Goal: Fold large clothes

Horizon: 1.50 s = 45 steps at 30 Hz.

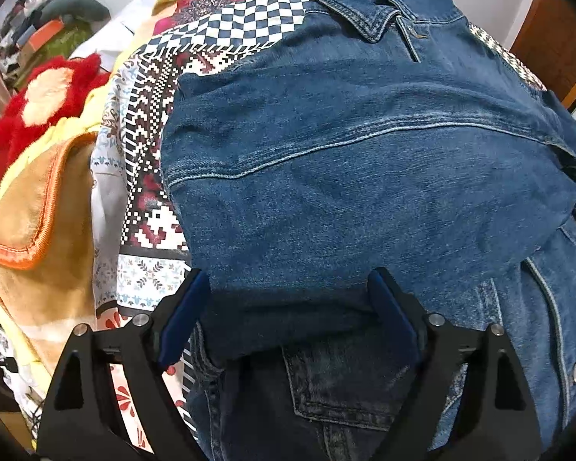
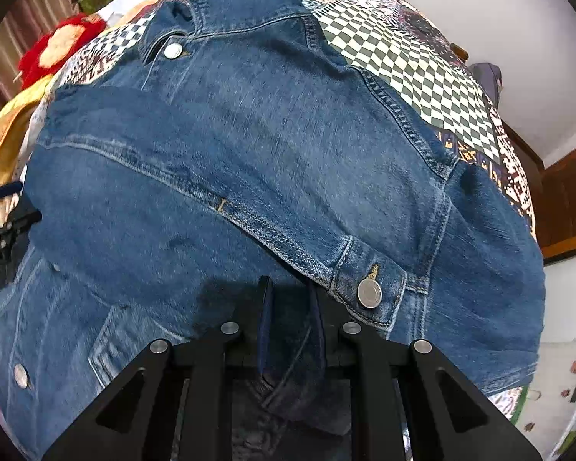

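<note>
A blue denim jacket lies on a patterned bedspread, collar at the far end, with a sleeve folded across its body. My left gripper is open, its blue-padded fingers spread wide over the near edge of the folded sleeve. In the right wrist view the jacket fills the frame, its cuff button just right of my right gripper, which is shut on a fold of the jacket's denim.
A tan blanket with orange trim and a red and cream fluffy item lie left of the jacket. Cluttered shelves stand far left. A wooden door and white wall are at the right.
</note>
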Tool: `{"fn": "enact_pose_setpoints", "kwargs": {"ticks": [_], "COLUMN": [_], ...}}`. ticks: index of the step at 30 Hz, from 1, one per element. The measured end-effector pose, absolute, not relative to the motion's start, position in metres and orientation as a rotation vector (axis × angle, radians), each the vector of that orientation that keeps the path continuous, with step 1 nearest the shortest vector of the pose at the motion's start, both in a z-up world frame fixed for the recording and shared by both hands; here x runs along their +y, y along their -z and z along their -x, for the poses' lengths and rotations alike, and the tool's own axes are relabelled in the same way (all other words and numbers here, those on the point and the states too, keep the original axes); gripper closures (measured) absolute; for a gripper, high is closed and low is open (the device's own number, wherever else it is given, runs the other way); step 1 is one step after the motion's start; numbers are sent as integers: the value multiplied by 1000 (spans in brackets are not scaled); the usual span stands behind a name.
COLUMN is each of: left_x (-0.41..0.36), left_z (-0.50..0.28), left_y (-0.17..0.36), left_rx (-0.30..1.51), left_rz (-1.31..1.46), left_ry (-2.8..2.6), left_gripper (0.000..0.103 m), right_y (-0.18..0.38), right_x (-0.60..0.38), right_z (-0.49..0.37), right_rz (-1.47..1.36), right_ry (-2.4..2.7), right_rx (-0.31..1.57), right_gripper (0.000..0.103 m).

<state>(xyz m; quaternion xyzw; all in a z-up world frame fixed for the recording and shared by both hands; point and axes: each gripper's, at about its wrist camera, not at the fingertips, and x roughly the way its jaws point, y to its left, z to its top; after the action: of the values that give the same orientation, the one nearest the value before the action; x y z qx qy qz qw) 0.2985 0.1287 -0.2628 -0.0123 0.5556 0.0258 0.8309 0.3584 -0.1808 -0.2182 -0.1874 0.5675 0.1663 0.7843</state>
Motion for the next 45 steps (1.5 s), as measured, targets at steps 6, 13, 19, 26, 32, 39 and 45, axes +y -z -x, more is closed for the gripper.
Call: {"fn": "enact_pose_setpoints", "kwargs": {"ticks": [6,13,19,26,32,39,45], "left_x": [133,133,125,105,93,83,83], "left_z": [-295,-296,-298,-300,-296,-298,-308], "left_y": [266,268,265,251,235,225,212], "left_rx": [1174,1171,1168,1154,1129,1100,1049], "left_rz": [58,56,-3,-144,-88,-100,-108], "left_ry": [-50,-60,-79,-104,-60,-53,-71], "left_gripper": [14,12,13,13,13,13,13], "right_y": [219,214,211,186,218,236,194], "right_x": [-180,-209,-275,-297,-257,-239,-232], "right_z": [-336,-328,-331,-342,-370,-377,-384], "right_rz": [596,607,371,47,24,-24,56], "right_ry": [-298,-206,-184,-286,-382,-404,-376], "right_rx": [1173,1163,1224,1176,1262,1277,1119], "right_gripper": [89,80,32,32,32,63,70]}}
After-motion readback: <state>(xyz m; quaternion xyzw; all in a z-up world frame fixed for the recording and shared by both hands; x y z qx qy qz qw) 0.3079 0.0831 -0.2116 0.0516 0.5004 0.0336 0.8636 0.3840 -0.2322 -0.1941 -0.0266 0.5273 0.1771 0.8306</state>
